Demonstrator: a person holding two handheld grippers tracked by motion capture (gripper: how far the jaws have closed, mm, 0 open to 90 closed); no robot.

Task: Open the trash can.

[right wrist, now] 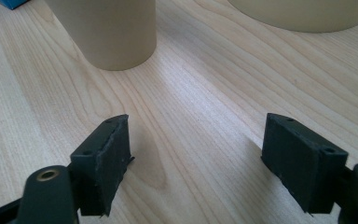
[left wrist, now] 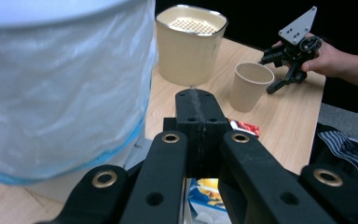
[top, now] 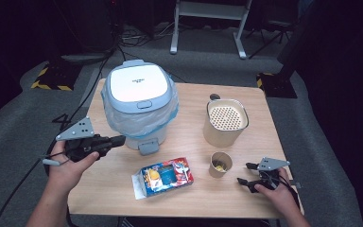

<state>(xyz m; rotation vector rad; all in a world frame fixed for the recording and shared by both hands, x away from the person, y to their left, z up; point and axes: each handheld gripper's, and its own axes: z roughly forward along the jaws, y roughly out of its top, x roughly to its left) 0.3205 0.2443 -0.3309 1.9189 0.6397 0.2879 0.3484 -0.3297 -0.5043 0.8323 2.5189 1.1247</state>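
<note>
A white bin (top: 139, 82) with a shut lid and a clear bag liner stands at the table's back left, with its pedal tab (top: 149, 148) at the front. My left gripper (top: 121, 140) is shut with nothing in it, held above the table just left of the bin's base. In the left gripper view the shut jaws (left wrist: 198, 100) point past the bin's wall (left wrist: 65, 93). My right gripper (top: 244, 173) rests open and empty at the front right. Its pads (right wrist: 109, 154) stand wide apart over bare wood, a short way from a paper cup (right wrist: 109, 32).
A beige canister (top: 225, 120) with a perforated top stands right of the bin. The paper cup (top: 220, 164) in front of it holds something yellow. A colourful snack packet (top: 163, 177) lies at the front middle of the wooden table (top: 189, 203). Grey floor surrounds the table.
</note>
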